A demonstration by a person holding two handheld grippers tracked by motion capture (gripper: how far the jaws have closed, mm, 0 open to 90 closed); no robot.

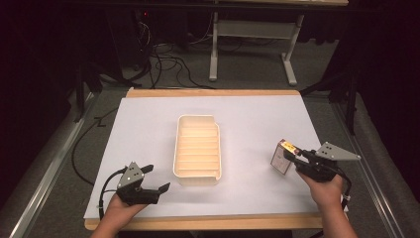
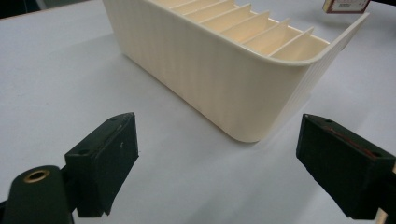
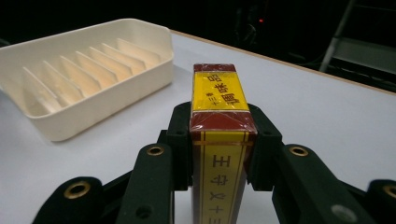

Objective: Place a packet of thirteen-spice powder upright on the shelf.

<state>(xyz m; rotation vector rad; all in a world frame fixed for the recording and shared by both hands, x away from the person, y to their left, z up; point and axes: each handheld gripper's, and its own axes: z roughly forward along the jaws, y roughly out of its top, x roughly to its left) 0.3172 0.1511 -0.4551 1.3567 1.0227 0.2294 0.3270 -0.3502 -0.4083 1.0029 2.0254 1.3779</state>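
1. At the near left of the table point(image 1: 148, 114), the left hand-held gripper point(image 1: 151, 179) is being held low over the white sheet with its jaws spread wide and nothing between them. In the left gripper view, the near end wall of the cream tray point(image 2: 224, 88) is being framed in the gap between the jaws, apart from both. This is being judged as a ready stance, perhaps for steadying the tray.

2. At the middle of the table, the cream tray point(image 1: 197, 176) is being left standing with its long axis running near to far. Its thin dividers are being seen crosswise, forming narrow slots, all of them empty. The slots are being judged as seats for flat boxes set on edge.

3. At the near right, a red-and-yellow box point(image 1: 283, 156) is being gripped across its thin sides by the right hand-held gripper point(image 1: 296, 159), clenched on it. The box is being kept clear of the table, well apart from the tray, to the tray's right.

4. The box's long axis is being carried along the jaws, with its yellow end face point(image 3: 219, 91) pointing away from the hand and toward the tray side. The narrow edge is being presented forward, which is being judged as suiting a slot.
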